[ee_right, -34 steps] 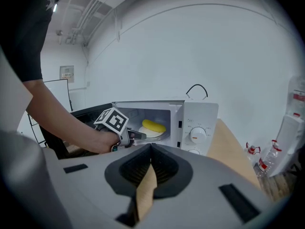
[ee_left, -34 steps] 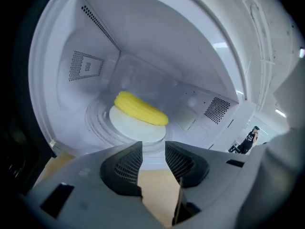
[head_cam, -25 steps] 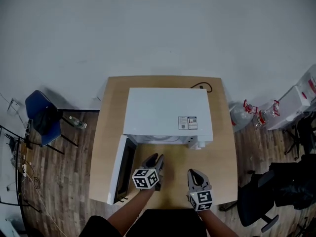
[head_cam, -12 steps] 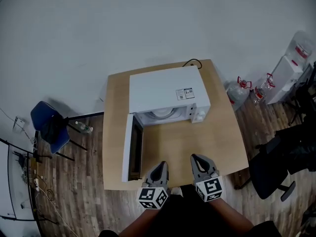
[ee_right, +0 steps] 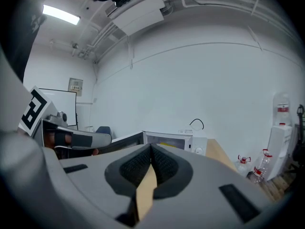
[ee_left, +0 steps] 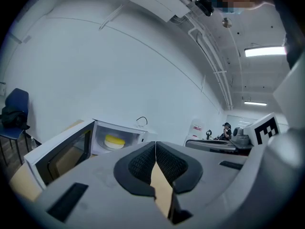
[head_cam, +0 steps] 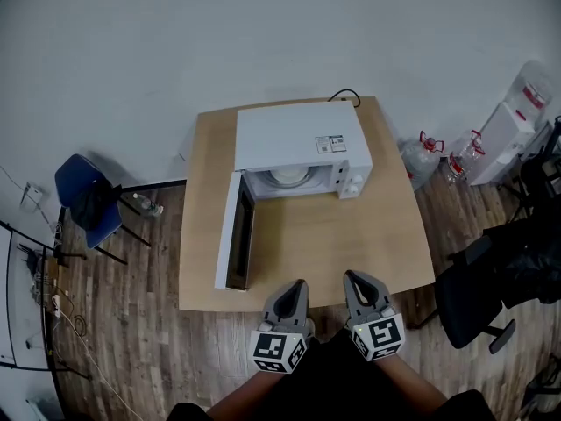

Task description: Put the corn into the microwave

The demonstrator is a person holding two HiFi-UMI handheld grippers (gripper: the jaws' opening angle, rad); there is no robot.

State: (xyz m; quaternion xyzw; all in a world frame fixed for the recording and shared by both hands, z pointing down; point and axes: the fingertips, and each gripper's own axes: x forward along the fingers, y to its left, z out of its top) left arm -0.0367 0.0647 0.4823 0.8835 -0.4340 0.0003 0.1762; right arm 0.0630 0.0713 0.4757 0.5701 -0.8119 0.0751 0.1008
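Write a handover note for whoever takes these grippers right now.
Left gripper: shut, empty, near the table's front edge.
Right gripper: shut, empty, beside the left one.
Corn: the yellow thing lying inside the microwave.
Door: wide open.
Done: the corn is in.
Left: probably only closing the door.

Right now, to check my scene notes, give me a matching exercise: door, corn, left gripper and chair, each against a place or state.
1 door
2 corn
3 left gripper
4 chair

A left of the table
B fingers shut, nothing held
C inside the microwave
D swung open

Pairs: 1-D, 2-C, 3-B, 4-A
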